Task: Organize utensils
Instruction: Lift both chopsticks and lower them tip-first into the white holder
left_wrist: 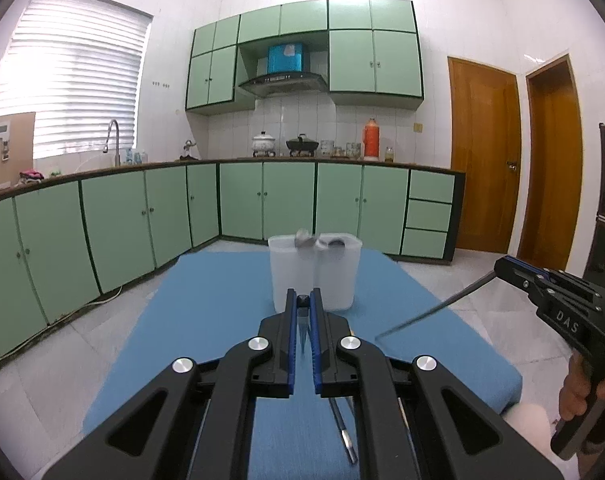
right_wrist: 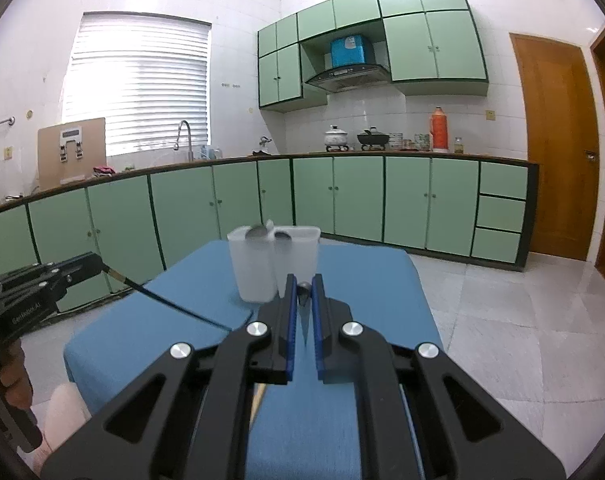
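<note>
My left gripper clamped on a thin dark-handled utensil, right gripper clamped on a slim metal utensil, both in front of the white holder on blue table.

Container stood on surface, toward far edge, roughly centred. Spoons sat upright inside container, bowls poking above rim. Left claw hung above surface, before container; right claw to its right, beyond surface's right edge. Thin utensil slanted down-left from right claw. Another utensil lay on surface near edge. Cabinets lined far wall behind surface.
</note>
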`<state>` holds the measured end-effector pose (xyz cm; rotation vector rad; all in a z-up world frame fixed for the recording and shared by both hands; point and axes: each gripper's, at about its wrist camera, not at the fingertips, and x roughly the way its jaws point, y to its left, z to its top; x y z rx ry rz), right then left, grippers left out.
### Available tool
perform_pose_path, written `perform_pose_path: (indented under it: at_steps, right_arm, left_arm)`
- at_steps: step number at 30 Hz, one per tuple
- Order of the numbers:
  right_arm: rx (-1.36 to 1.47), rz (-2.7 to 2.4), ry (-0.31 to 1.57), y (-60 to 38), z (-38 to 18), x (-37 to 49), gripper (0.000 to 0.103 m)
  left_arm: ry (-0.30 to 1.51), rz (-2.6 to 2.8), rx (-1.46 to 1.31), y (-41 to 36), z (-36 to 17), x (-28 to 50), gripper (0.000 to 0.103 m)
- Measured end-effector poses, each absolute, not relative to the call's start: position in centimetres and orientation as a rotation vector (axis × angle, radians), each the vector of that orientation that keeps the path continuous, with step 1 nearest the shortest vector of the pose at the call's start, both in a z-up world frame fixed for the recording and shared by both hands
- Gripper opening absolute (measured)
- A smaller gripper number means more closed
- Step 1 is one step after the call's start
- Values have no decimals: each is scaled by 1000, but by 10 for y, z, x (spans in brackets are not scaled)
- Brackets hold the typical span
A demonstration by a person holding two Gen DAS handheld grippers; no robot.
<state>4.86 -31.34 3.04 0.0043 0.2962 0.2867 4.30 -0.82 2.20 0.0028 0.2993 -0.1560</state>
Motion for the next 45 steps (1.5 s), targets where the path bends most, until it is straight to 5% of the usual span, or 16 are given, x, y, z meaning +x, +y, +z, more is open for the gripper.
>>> perform_pose_path:
  at_steps: [18, 45]
  right_arm:
    - [-13, 370, 348, -303, 95, 102, 6]
    - [-18, 340, 178, -294, 200, 212, 6]
  left_arm:
    - [290, -190, -40, 13, 68, 88, 6]
    - [71, -158, -31, 10, 173, 187, 6]
